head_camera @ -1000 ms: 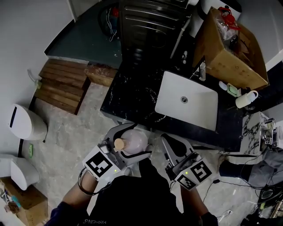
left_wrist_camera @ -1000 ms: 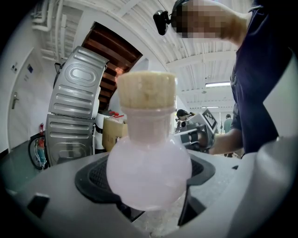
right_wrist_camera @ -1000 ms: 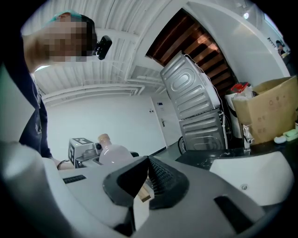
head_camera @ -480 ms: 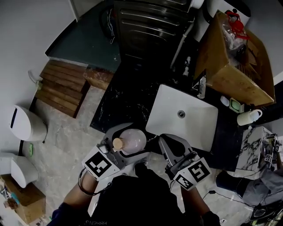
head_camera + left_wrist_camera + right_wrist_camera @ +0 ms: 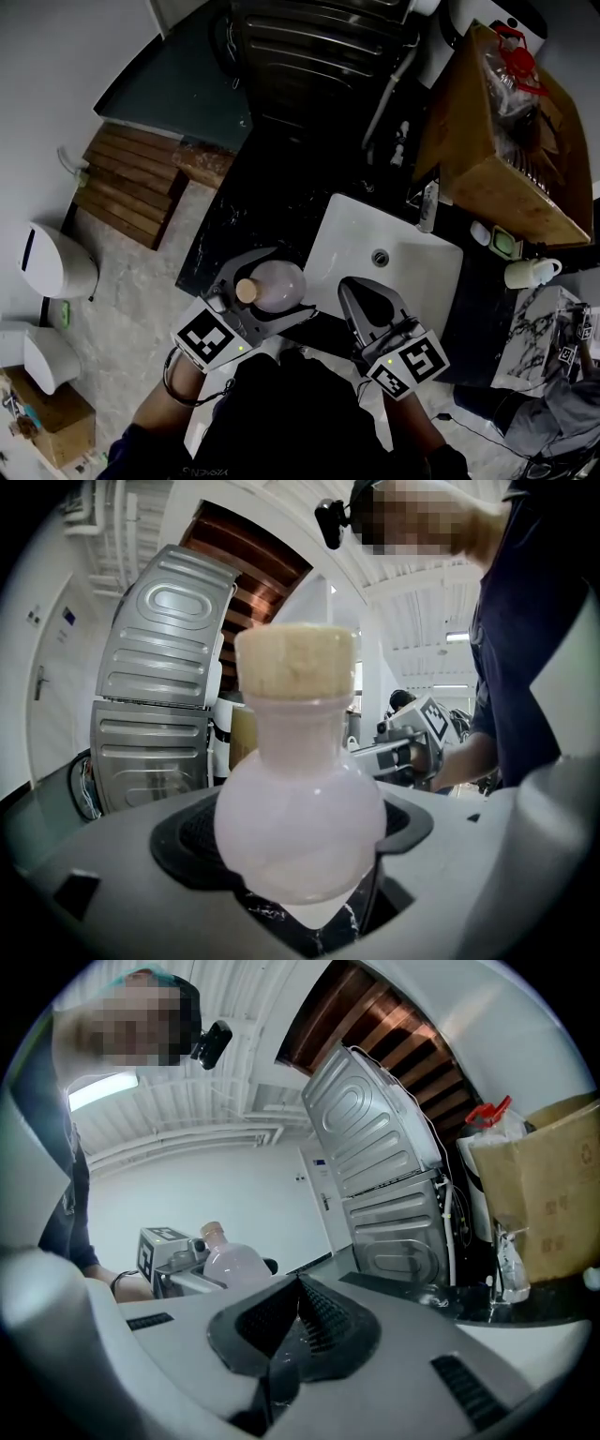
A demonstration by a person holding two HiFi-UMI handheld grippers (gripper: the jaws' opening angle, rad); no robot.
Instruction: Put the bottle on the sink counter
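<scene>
Left tongs (image 5: 284,281) are clamped on the bottle's (image 5: 279,286) round belly, cork (image 5: 247,291) on top and leaning a little toward you. The bottle hangs in the air over the front edge of the black table (image 5: 253,202), just left of the sink (image 5: 427,281), and is not set down yet. Right tongs (image 5: 361,291) are closed on nothing and hover at the sink's front rim.

Risks, as I judge them:
- You're gripping a curved, smooth belly, so a jolt could let the bottle turn or slip out of the pads.
- You're right at the table's edge. Release here and a tilted bottle may tip off onto the floor (image 5: 141,281).
- The sink is just beside it. Drift right and the base could catch the rim and topple in.
- Level it before letting go, since a lean with that heavy belly invites a wobble.

Against a second ago: the bottle was out in front of the table, over the floor; now it is over the table's front edge. The sink sits nearer to both tongs. The grip looks unchanged, and the right tongs stay shut.
</scene>
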